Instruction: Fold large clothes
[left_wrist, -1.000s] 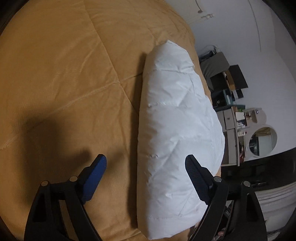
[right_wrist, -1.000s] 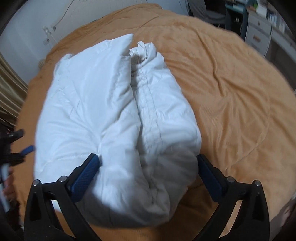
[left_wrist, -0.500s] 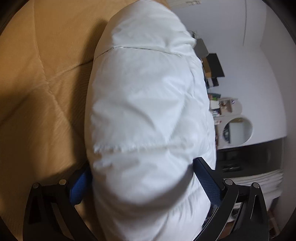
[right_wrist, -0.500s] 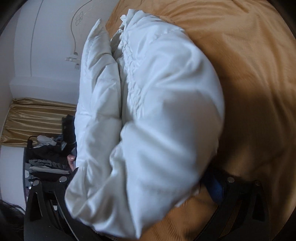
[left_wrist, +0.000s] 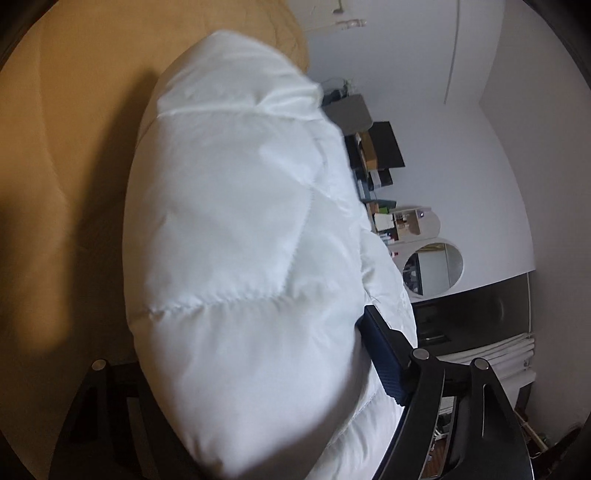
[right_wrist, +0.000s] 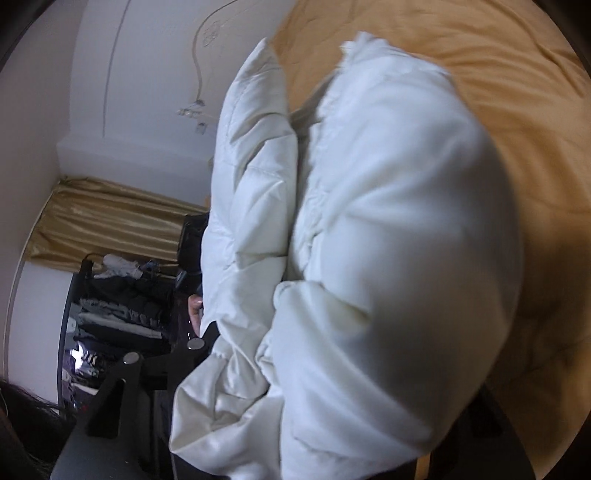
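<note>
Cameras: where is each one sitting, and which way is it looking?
Left wrist: sits on the left tongs, looking along them at the white puffy jacket they are closing on, orange bedspread beyond; one blue pad shows.
Right wrist: sits on the right tongs, closing on the jacket's other end; a bit of hand shows.
Shared: jacket and bedspread.

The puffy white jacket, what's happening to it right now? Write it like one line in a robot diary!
item: puffy white quilted jacket, folded bundle | left claw: closing on it | right claw: closing on it | surface: orange bedspread
</note>
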